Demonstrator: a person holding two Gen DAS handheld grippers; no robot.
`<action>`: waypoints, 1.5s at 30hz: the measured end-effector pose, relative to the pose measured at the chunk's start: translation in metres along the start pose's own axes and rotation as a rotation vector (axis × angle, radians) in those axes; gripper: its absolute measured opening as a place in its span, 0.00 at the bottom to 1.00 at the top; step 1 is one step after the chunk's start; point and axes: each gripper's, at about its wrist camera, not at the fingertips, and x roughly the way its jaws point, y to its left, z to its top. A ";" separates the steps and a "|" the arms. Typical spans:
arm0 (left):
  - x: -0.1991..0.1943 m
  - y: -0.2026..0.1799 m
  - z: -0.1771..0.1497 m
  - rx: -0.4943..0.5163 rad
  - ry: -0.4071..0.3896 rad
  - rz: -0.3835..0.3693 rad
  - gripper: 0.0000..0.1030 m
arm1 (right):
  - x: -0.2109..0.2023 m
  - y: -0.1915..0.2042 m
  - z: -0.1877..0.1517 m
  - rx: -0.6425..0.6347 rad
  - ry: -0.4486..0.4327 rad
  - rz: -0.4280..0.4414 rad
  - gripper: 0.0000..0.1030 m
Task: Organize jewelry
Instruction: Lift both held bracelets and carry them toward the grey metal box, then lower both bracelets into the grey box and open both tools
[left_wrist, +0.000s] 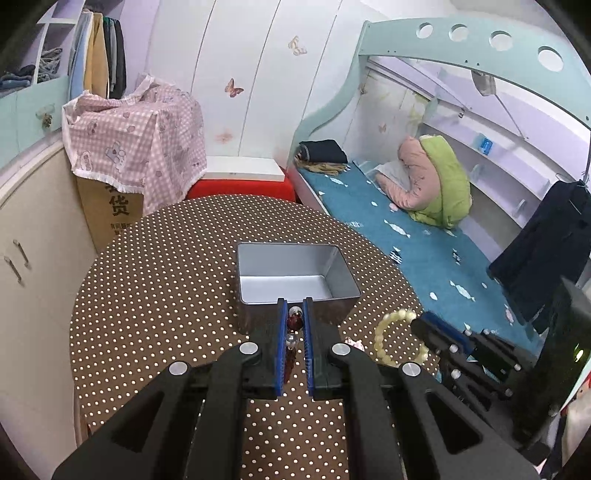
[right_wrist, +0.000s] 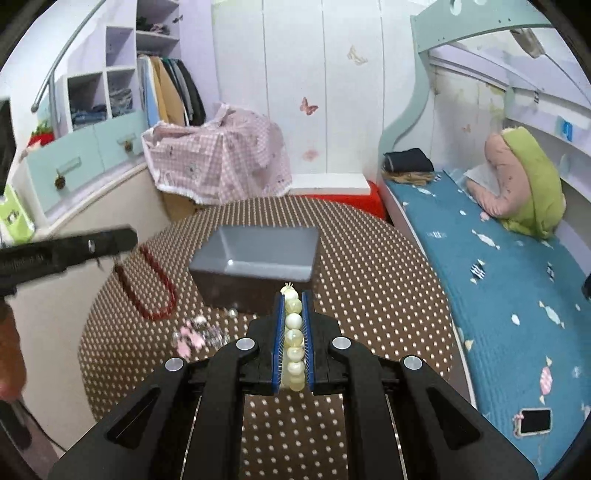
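An open silver tin box (left_wrist: 295, 273) stands mid-table on the brown dotted cloth (left_wrist: 155, 302). My left gripper (left_wrist: 294, 306) is shut on a dark red bead string (left_wrist: 295, 324) with white beads and a red tassel, just short of the box's near wall. In the right wrist view that string hangs as a blurred red loop (right_wrist: 157, 288) under the left gripper (right_wrist: 123, 240), left of the box (right_wrist: 258, 258). My right gripper (right_wrist: 293, 295) is shut on a cream bead bracelet (right_wrist: 294, 332). The bracelet's loop (left_wrist: 391, 339) sticks out from the right gripper (left_wrist: 423, 325), right of the box.
Small pink and clear trinkets (right_wrist: 199, 332) lie on the table in front of the box's left corner. A bed with a blue sheet (right_wrist: 480, 295) borders the table on the right, with a phone (right_wrist: 535, 421) on it. A cloth-covered carton (left_wrist: 136, 147) and a red stool (left_wrist: 240, 188) stand behind.
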 end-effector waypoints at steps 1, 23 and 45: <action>0.000 -0.001 0.001 0.003 -0.002 -0.002 0.07 | -0.002 0.001 0.006 -0.005 -0.015 -0.001 0.10; 0.042 0.002 0.065 0.014 -0.046 0.016 0.09 | 0.040 0.018 0.091 -0.071 -0.109 0.029 0.12; 0.058 0.026 0.036 -0.015 0.051 0.130 0.60 | 0.057 -0.003 0.066 -0.047 -0.027 -0.087 0.87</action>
